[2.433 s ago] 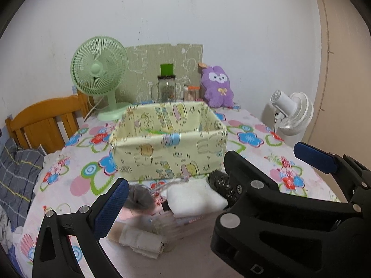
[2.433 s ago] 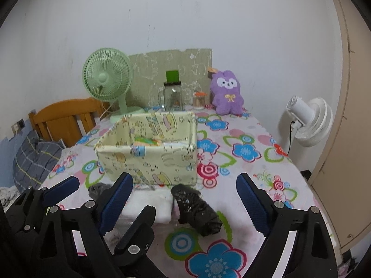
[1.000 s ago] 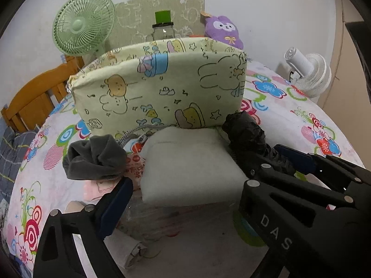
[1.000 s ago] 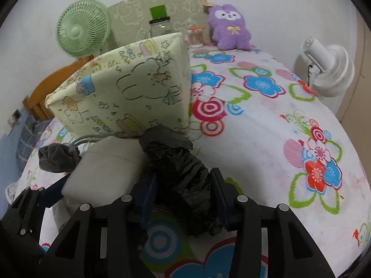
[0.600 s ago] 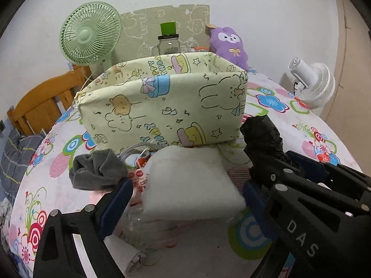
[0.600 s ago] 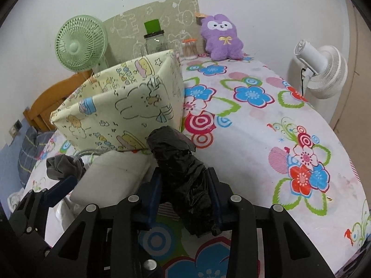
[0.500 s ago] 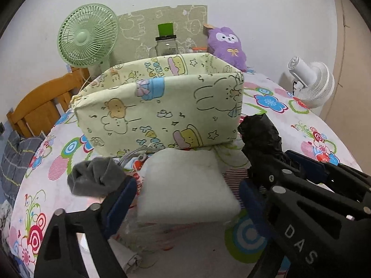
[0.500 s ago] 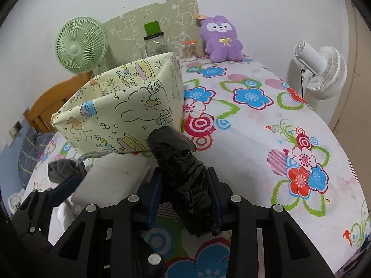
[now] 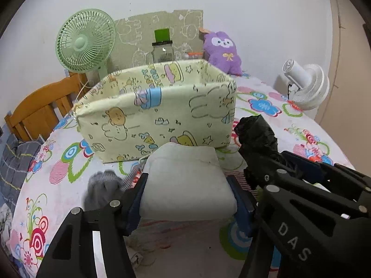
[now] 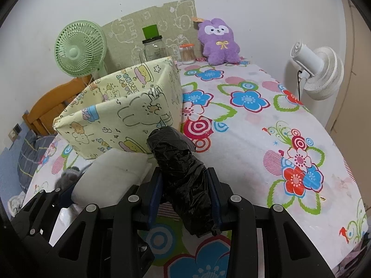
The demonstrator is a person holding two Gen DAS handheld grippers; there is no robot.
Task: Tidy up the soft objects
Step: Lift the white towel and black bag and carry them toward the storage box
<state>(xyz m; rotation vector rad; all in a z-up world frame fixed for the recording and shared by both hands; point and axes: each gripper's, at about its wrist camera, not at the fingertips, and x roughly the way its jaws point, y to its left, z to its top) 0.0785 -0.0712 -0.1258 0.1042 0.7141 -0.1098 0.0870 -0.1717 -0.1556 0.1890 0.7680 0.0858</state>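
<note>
Since the earlier frames the left gripper (image 9: pixel 187 199) has just been closing its jaws, and they now press both sides of the white folded cloth (image 9: pixel 185 180), which bulges between the blue pads. That cloth has come up off the clutter that lay beneath it. The grey sock (image 9: pixel 102 187), formerly bunched beside the left pad, now lies blurred on the floral tabletop (image 10: pixel 255 125), so I cannot say whether it is settled.

The right gripper (image 10: pixel 185 197) is clamped on the black plastic bundle (image 10: pixel 183 173), which stands up between the pads and looks clear of the cloth-covered surface, though its lower end is hard to judge. Both held items sit just in front of the yellow fabric box (image 9: pixel 157 111), near the tabletop's front edge, with the bundle off the box's right front corner.

As for progress, this looks like an early stage. Both grips seem secure, but neither item has reached the box, and from these angles its inside is mostly hidden, so I cannot tell what it already holds. Left to do, by my reading: carry cloth and bundle over the box's near wall and let them go, then return for the sock and the crumpled bits by the front edge. The purple plush (image 10: pixel 218 41) sits at the far edge, untouched.
</note>
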